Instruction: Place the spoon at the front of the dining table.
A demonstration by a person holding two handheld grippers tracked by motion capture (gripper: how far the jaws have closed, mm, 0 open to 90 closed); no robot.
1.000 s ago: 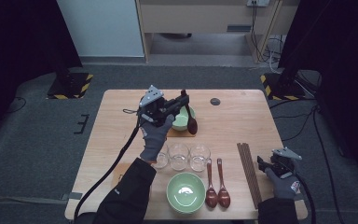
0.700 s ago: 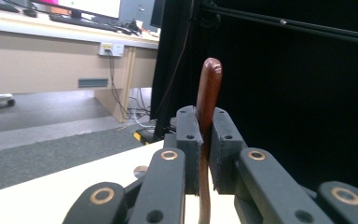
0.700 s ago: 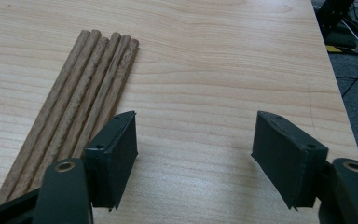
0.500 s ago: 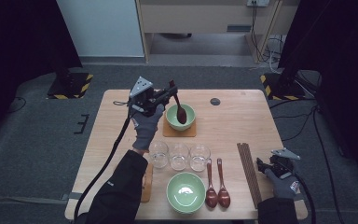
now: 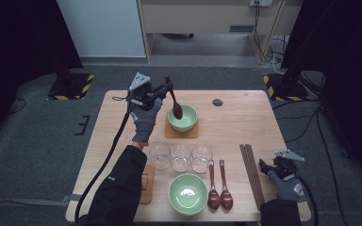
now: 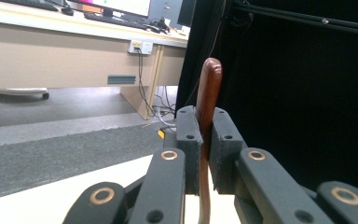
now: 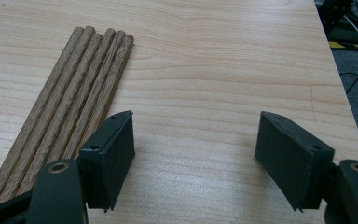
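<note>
2 tongs are at work over the worktop (image 5: 245, 117). The left tongs (image 5: 166, 88) are clamped on the handle of a brown spoon (image 5: 175, 104), held above the far left part of the worktop; in the left gripper view the handle (image 6: 208, 100) stands upright between the closed pads. The spoon hangs tilted, its bowl low over the near-left rim of the far green bowl (image 5: 183, 117), which sits on a square brown mat (image 5: 169, 133); whether spoon and bowl touch cannot be told. The right tongs (image 5: 266, 168) rest low at the near right corner, jaws apart and just been opening, with only bare wood between them. Just left of them lies a bundle of chopsticks (image 7: 65, 112), close beside 1 pad (image 7: 114, 156). In front of the mat stand 3 glasses (image 5: 180, 157) in a row, then a second green bowl (image 5: 188, 193) with 2 spoons (image 5: 219, 188) lying side by side to its right.
</note>
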